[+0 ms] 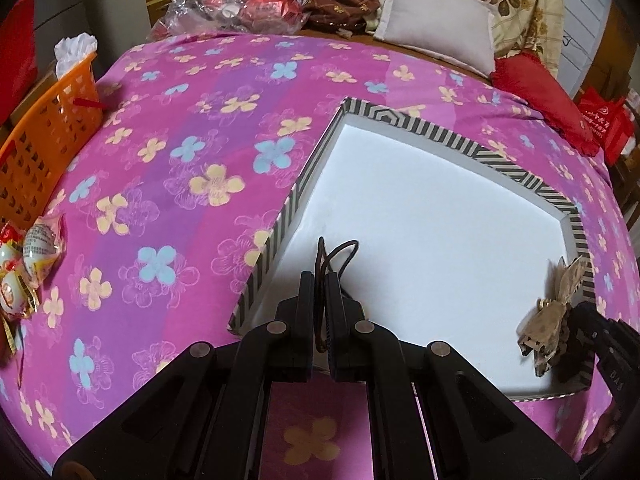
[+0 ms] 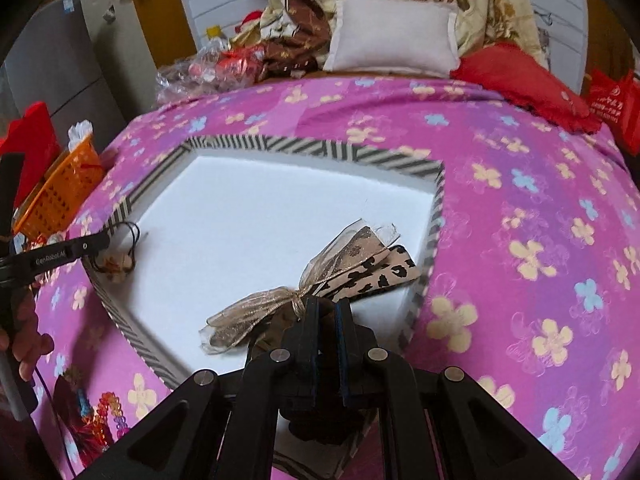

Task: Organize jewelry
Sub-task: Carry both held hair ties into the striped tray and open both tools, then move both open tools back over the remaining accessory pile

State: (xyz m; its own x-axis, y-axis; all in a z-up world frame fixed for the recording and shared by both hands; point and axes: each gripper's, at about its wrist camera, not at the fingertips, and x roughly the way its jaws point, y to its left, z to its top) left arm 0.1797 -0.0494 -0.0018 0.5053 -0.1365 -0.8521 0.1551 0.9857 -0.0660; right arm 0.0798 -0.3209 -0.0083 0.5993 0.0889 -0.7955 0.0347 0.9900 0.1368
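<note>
Right wrist: beads (image 2: 105, 414), perhaps, unseen left.

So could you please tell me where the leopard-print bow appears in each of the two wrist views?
Left wrist view: the leopard-print bow sits at the far right edge, over the tray's right corner, held by the right tool.
Right wrist view: the bow is at bottom centre, just ahead of the right tool shut on its knot.
Shared landmark: the striped-rim white tray on the pink floral cover.
</note>
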